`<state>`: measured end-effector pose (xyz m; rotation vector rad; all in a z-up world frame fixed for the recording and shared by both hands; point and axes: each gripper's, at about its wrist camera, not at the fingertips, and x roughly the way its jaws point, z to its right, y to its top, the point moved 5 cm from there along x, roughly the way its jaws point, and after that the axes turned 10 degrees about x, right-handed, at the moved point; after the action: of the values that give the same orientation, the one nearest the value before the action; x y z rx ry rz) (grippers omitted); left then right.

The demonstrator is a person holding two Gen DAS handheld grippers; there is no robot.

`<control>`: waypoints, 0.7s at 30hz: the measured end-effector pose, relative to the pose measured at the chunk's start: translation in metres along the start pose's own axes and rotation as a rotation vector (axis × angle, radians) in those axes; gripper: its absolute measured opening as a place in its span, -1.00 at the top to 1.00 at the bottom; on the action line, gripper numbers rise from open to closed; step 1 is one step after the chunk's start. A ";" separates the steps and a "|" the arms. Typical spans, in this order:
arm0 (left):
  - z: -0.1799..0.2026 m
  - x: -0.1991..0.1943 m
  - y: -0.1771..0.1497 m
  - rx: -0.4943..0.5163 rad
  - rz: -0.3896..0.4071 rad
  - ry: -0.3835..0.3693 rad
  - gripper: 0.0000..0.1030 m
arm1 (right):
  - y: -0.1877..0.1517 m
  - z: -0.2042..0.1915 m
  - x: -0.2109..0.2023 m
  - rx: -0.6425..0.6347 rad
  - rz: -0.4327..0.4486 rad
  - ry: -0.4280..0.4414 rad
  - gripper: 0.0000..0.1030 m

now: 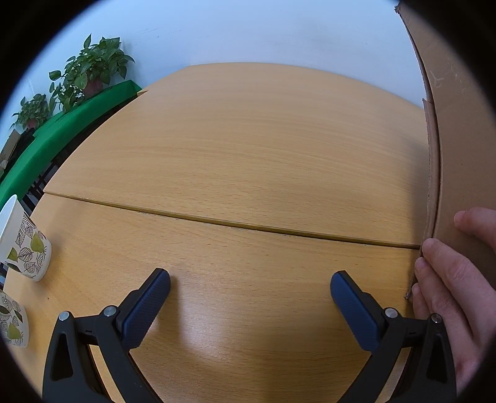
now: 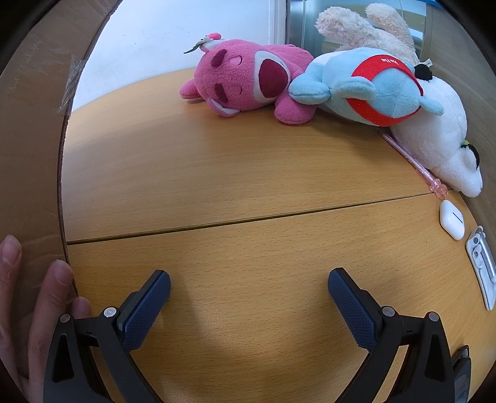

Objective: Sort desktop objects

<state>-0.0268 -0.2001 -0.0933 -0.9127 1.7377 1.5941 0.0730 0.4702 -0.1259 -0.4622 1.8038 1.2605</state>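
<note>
Wood-grain table (image 1: 248,148) fills both views, with a seam running across it ahead of each hand-held gripper and a white wall behind.

Left wrist view: the left hand-held gripper (image 1: 250,285) has its jaws spread wide with nothing between them, only bare table. To its right stands a cardboard box (image 1: 458,130), with a bare hand (image 1: 449,279) pressed against the box's near corner, just beside the right finger. To its left, at the table edge, sit two leaf-patterned cups (image 1: 26,245), one nearer than the other. Farther left and beyond the table, potted plants (image 1: 90,68) stand on a green-covered surface (image 1: 46,136). None of these appears in the other view.

Right wrist view: the right hand-held gripper (image 2: 249,285) is likewise spread wide and empty. The same box wall (image 2: 31,139) rises to its left, where a hand (image 2: 37,310) rests against it. Ahead and to the right lies a pile of plush toys touching one another: a pink one (image 2: 245,80), a light blue one with red bands (image 2: 369,86), a white one (image 2: 440,139) and a cream one (image 2: 356,28) behind. A pink pen (image 2: 415,161) lies beside the white plush, then a white earbud case (image 2: 452,219) and a white clip-like item (image 2: 483,266), all to the right of the gripper.
</note>
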 end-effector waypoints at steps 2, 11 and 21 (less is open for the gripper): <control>-0.003 0.000 0.000 -0.016 -0.002 0.011 -1.00 | 0.000 0.000 0.000 0.001 0.000 -0.001 -1.00; -0.020 0.001 -0.001 -0.082 -0.011 0.061 -1.00 | 0.000 0.000 -0.001 0.003 0.000 -0.002 -1.00; -0.020 0.000 -0.003 -0.090 -0.010 0.066 -1.00 | 0.000 0.000 0.000 0.004 0.001 -0.003 -1.00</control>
<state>-0.0241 -0.2205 -0.0933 -1.0266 1.7151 1.6637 0.0731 0.4697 -0.1255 -0.4569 1.8034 1.2572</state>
